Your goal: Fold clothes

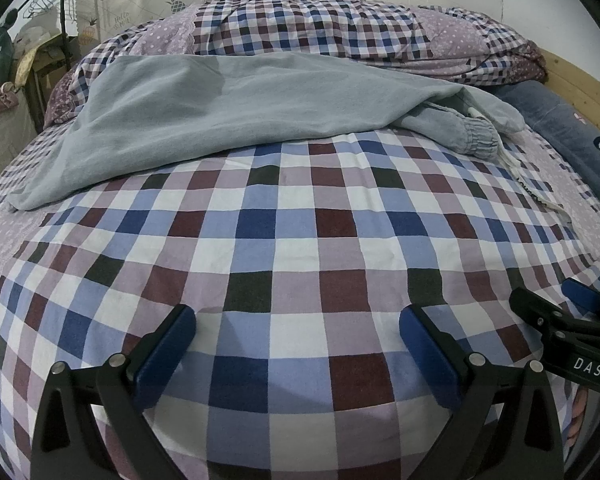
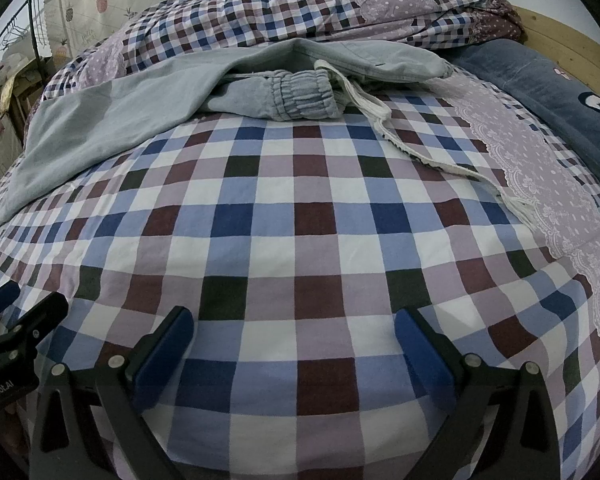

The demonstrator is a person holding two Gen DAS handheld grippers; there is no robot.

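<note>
Grey trousers (image 1: 204, 120) lie rumpled at twelve o'clock on the bed (image 1: 284, 248), cord (image 2: 384, 120) trailing, well apart from both grippers. Left gripper (image 1: 296, 332) and right gripper (image 2: 294, 332) hover with fingers spread, empty. Folding looks unstarted.

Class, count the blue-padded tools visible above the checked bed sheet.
2: the left tool is open over the near sheet; the right tool is open beside it. None touches the grey trousers.
</note>
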